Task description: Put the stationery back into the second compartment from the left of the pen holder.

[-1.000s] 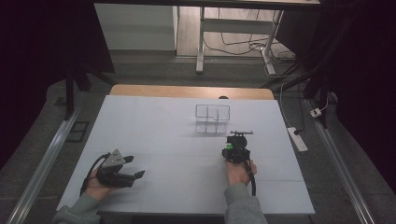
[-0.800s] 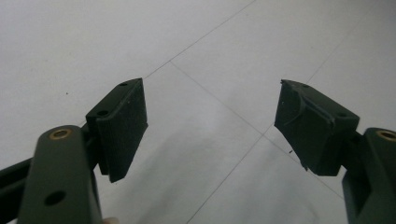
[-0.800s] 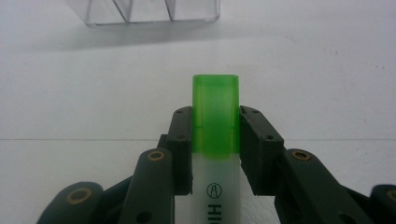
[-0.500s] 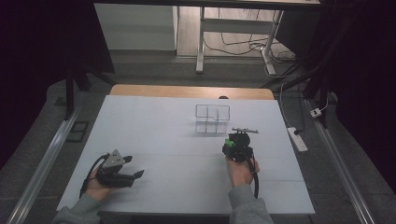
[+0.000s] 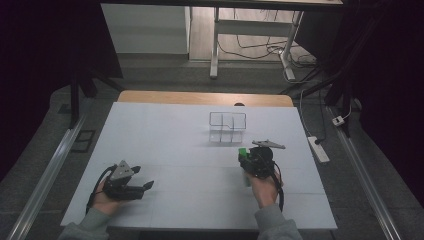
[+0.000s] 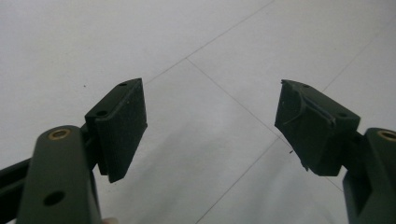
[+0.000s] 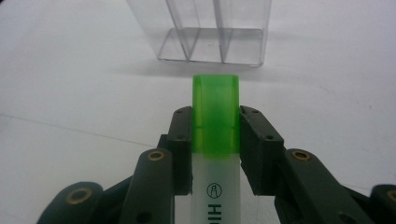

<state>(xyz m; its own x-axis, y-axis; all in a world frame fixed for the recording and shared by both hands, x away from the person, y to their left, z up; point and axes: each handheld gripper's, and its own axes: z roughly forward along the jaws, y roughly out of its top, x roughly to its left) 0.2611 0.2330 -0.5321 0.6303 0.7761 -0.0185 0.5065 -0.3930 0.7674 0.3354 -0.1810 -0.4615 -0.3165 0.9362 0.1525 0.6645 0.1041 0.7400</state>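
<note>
On the white table [image 5: 165, 135], our right gripper [image 7: 215, 135] clamps a green-capped highlighter [image 7: 215, 116] just short of the clear divided holder [image 7: 210, 32] — lifted, not yet dropped in. Our left gripper [image 6: 210, 126] rests with jaws apart — empty.

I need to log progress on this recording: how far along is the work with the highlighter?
Done: the right tool is shut on the green-capped highlighter. In hand: it is held short of the clear divided holder, cap toward it. Left: probably putting it into a compartment. The left tool rests open.
</note>
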